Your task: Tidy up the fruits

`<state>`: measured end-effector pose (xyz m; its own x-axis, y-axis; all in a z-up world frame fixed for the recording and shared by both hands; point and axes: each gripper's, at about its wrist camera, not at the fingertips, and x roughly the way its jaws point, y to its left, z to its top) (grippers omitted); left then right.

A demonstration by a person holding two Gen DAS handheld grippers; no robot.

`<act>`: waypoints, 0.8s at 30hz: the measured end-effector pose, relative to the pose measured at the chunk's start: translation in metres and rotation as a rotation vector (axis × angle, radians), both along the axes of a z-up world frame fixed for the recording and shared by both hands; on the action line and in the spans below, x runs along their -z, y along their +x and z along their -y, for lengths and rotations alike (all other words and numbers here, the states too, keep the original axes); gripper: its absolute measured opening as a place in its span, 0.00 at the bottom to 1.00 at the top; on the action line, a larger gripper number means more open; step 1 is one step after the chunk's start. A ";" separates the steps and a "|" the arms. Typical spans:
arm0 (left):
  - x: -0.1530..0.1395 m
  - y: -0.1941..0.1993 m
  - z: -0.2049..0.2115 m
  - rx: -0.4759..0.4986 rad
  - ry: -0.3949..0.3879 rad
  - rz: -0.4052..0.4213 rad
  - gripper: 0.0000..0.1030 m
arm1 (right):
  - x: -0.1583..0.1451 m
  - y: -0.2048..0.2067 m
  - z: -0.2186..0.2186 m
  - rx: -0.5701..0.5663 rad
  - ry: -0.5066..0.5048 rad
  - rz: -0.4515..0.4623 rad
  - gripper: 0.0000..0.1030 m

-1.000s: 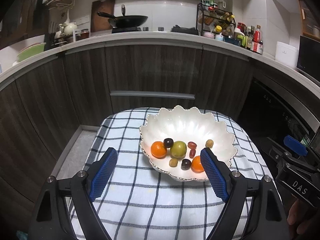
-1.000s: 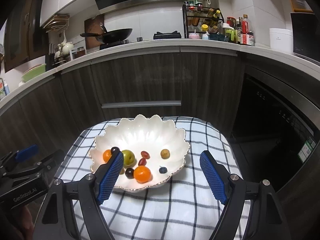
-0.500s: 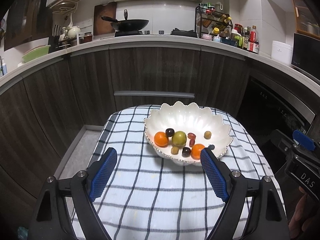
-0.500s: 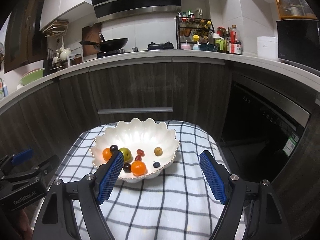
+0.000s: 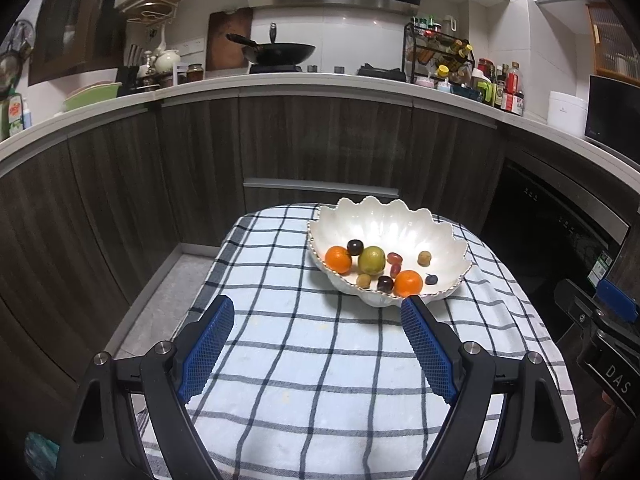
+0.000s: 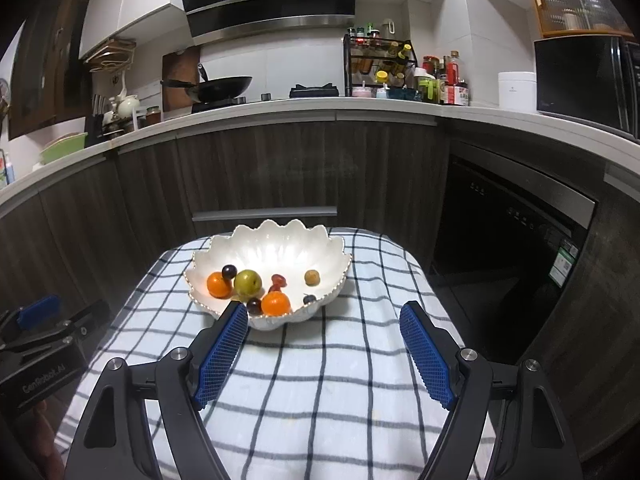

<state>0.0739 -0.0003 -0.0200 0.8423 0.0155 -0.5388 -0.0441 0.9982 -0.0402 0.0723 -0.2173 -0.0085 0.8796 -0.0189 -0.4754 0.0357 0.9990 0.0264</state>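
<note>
- Bowl (image 5: 448, 240) is set on the checked cloth (image 5: 320, 360); two oranges (image 5: 338, 259), a green fruit (image 5: 371, 260), dark grapes (image 5: 355, 247) and small fruits are held inside.
- Left gripper (image 5: 316, 344) and right gripper (image 6: 320, 352) are spread wide, empty, short of the bowl.

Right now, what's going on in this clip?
A person holds a tool in each hand over a checked cloth. Both the left tool and right tool are open and empty, short of the white bowl. All the fruit, including two oranges and a green one, sits in the bowl.
</note>
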 end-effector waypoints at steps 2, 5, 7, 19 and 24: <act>0.001 -0.005 -0.002 -0.006 -0.002 0.006 0.83 | 0.001 -0.006 -0.002 0.002 -0.013 0.005 0.77; 0.003 -0.010 -0.003 -0.005 0.004 0.006 0.83 | 0.003 -0.012 -0.004 0.004 -0.018 0.007 0.77; 0.004 -0.014 -0.004 -0.010 0.000 0.004 0.83 | 0.005 -0.015 -0.004 0.004 -0.018 0.004 0.77; 0.008 -0.019 -0.007 -0.015 -0.004 0.005 0.84 | 0.010 -0.018 -0.003 0.007 -0.001 -0.021 0.77; 0.008 -0.020 -0.007 -0.015 -0.004 0.004 0.84 | 0.009 -0.019 -0.002 0.009 -0.004 -0.015 0.77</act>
<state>0.0542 0.0070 -0.0280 0.8442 0.0259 -0.5354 -0.0586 0.9973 -0.0441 0.0531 -0.2150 -0.0173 0.8720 -0.0288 -0.4887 0.0453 0.9987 0.0220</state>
